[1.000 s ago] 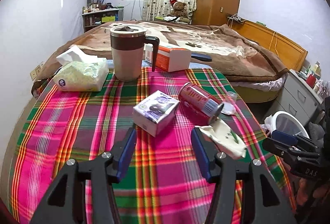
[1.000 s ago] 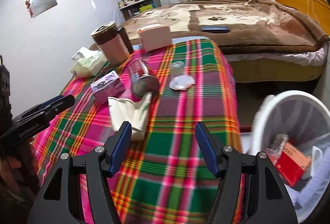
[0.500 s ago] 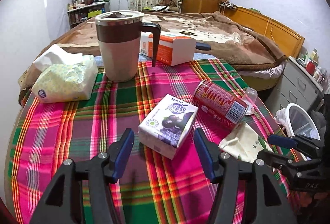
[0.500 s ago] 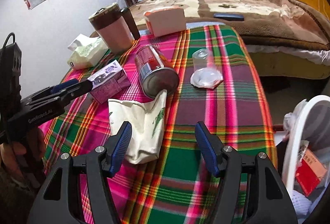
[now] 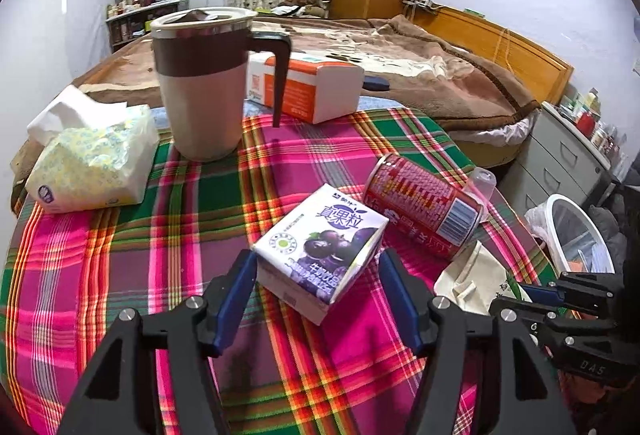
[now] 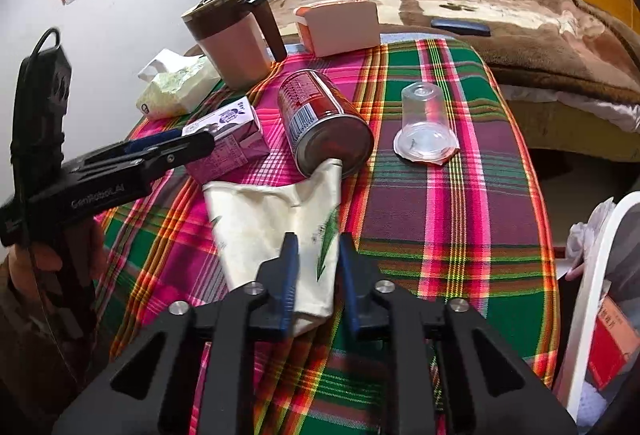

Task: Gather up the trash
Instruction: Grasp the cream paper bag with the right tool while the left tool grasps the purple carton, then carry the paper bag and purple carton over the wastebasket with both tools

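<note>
On the plaid cloth [image 6: 460, 203], the flattened paper cup [image 6: 276, 227] points lengthwise toward the can [image 6: 324, 123].

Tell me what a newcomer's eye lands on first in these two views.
The loud pink-and-green plaid tablecloth, strewn with trash: a purple juice carton between the open left gripper, a red can on its side beside it. The right gripper has just closed onto a flattened paper cup near the table's front edge. Behind stand a big lidded mug and a tissue pack.
</note>
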